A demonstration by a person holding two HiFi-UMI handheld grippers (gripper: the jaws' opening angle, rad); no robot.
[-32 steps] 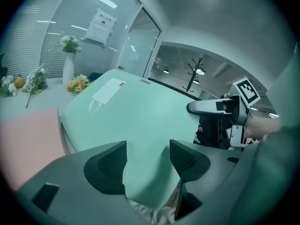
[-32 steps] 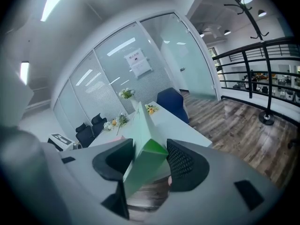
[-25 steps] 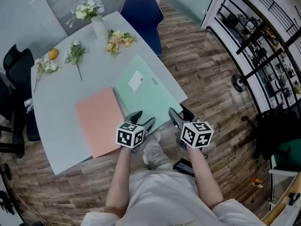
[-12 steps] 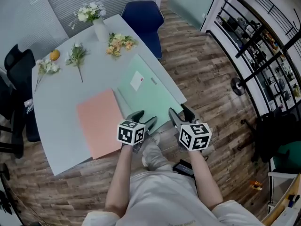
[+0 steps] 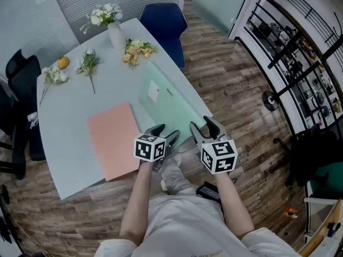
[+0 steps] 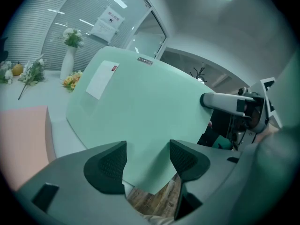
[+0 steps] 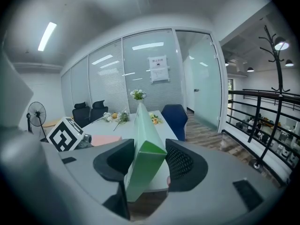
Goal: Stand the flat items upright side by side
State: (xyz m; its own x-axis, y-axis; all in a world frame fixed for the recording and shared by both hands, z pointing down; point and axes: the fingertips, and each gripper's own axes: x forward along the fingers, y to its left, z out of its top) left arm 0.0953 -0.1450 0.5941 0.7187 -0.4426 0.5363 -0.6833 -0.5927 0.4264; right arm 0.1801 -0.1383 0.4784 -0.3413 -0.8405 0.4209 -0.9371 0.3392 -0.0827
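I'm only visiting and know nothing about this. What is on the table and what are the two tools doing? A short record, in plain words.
Table: pale, with a vase of flowers at the far end
Green folder: tilted up off the table, not upright
Pink folder: lying flat beside it
Right tongs: clamped on the green folder's edge, jaws just been closing
Left tongs: open, folder corner between them, not pinched
Standing upright: nothing yet

The print on the green folder's (image 5: 172, 105) white label (image 5: 154, 91) is too small to read, and the picture's left edge cuts off the black chair (image 5: 22, 73).
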